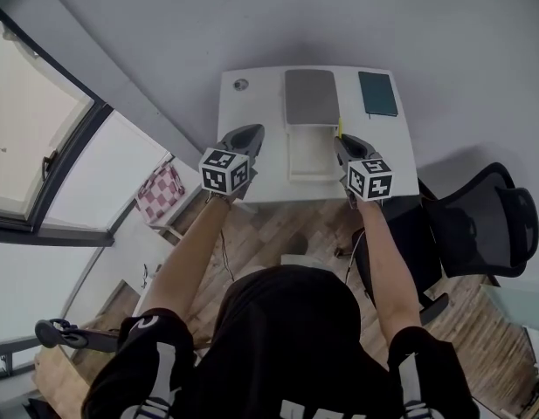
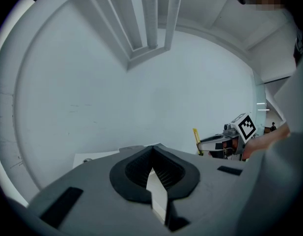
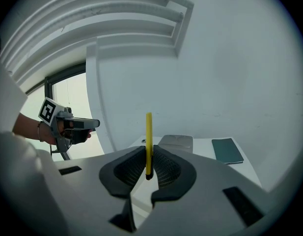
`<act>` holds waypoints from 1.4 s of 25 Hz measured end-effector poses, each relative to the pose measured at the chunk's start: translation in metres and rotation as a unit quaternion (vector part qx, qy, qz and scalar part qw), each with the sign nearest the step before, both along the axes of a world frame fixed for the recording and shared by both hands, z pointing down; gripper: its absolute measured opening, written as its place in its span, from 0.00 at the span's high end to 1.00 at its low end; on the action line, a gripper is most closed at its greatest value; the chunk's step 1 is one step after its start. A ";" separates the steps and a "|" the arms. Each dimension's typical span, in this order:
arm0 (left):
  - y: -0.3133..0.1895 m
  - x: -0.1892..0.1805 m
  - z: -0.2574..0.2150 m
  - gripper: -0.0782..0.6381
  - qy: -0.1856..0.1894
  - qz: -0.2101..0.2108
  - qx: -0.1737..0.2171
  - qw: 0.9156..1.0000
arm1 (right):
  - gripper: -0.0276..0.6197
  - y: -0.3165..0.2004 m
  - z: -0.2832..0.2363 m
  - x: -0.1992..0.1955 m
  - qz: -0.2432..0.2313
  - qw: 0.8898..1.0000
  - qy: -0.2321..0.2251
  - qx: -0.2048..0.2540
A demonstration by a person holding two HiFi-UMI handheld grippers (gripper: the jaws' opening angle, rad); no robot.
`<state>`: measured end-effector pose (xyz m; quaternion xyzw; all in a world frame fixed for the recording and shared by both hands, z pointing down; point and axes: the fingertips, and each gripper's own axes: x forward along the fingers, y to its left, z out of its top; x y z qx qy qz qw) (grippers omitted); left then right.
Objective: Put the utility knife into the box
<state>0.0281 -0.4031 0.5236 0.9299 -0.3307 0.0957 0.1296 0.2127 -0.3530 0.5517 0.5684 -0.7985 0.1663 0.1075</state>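
Utility knife (image 3: 149, 141) is clamped upright in the right gripper (image 3: 149, 167), held over the table (image 1: 252, 103) just beside the open white box (image 1: 311, 157). Left gripper (image 2: 152, 154) is pressed closed, nothing held. Grey panel (image 1: 311, 96) and green notebook (image 1: 377, 93) are noted behind the box. The box is largely masked in both gripper views.

the utility knife (image 3: 149, 141) looks smooth yellow plastic, the table (image 1: 252, 120) matt white, the floor (image 1: 286, 221) wood.

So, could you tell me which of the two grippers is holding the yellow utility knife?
The right gripper: its jaws clamp the upright yellow utility knife, while the left gripper holds nothing.
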 end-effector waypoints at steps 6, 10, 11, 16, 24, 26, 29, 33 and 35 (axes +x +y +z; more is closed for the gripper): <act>-0.013 0.001 0.005 0.86 0.005 -0.008 0.000 1.000 | 0.86 -0.014 0.007 0.001 -0.010 1.000 0.001 -0.003; -0.020 0.007 0.006 0.86 0.008 -0.012 -0.001 1.000 | 0.86 -0.021 0.013 0.004 -0.015 1.000 0.002 -0.008; -0.022 0.008 0.006 0.86 0.009 -0.012 -0.002 1.000 | 0.86 -0.023 0.014 0.005 -0.016 1.000 0.002 -0.010; -0.028 0.011 0.016 0.86 0.009 -0.015 -0.013 1.000 | 0.86 -0.033 0.023 0.004 -0.027 0.999 0.005 -0.021; -0.037 0.025 0.037 0.86 0.011 -0.015 -0.032 0.999 | 0.86 -0.048 0.063 -0.003 -0.056 0.996 0.016 -0.065; -0.039 0.029 0.043 0.86 0.013 -0.015 -0.039 0.999 | 0.86 -0.051 0.076 -0.006 -0.065 0.995 0.019 -0.080; -0.041 0.033 0.054 0.86 0.013 -0.015 -0.047 0.999 | 0.86 -0.057 0.098 -0.008 -0.077 0.991 0.025 -0.104; -0.044 0.031 0.070 0.86 0.012 -0.024 -0.064 0.998 | 0.86 -0.062 0.129 -0.013 -0.094 0.985 0.032 -0.140; -0.044 0.029 0.077 0.86 0.010 -0.026 -0.070 0.997 | 0.86 -0.063 0.143 -0.016 -0.102 0.982 0.035 -0.157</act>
